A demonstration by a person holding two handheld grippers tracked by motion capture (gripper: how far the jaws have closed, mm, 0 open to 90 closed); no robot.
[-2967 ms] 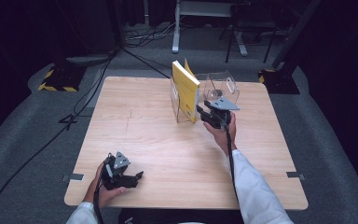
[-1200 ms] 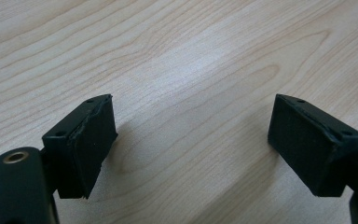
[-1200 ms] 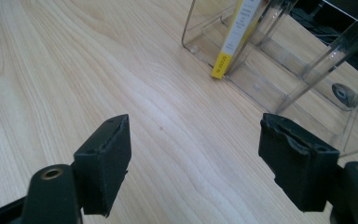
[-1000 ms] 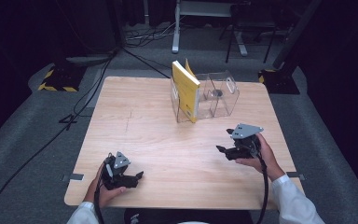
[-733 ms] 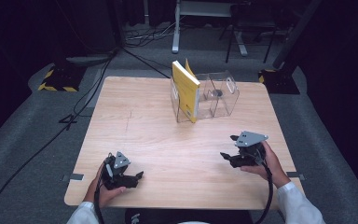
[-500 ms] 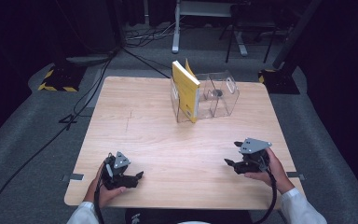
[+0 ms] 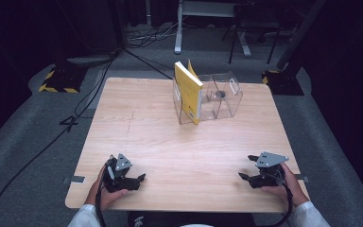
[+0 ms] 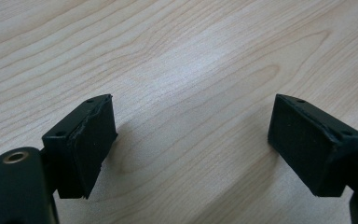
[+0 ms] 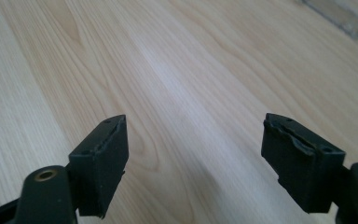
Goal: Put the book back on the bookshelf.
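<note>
Both grippers sit down at my near edge of the table (image 7: 170,142). Left gripper (image 7: 138,178) is near the left corner, right gripper (image 7: 246,166) near the right corner, well apart, with a big bare stretch of wood between them and ahead of them. Plenty of room to move.

Fingers: both are released. In the left gripper view the jaws stand wide with nothing but wood grain between them, and it's the same in the right gripper view. Neither one holds or touches anything.

The things nearest to them are far off, toward the far edge, a bit right of the middle. That's a clear box (image 7: 217,97) with a yellow book (image 7: 189,92) standing upright in its left compartment, leaning a little, its top poking above the walls. The right part of the box has a small round dark thing (image 7: 220,94) on its floor, too small for me to tell what it is. A corner of the box (image 9: 342,16) peeks in at the top right of the right gripper view.

Table is pale wood, on grey carpet, dark room around it, cables (image 7: 75,123) trailing off to the left, and a metal stand (image 7: 208,19) behind.
</note>
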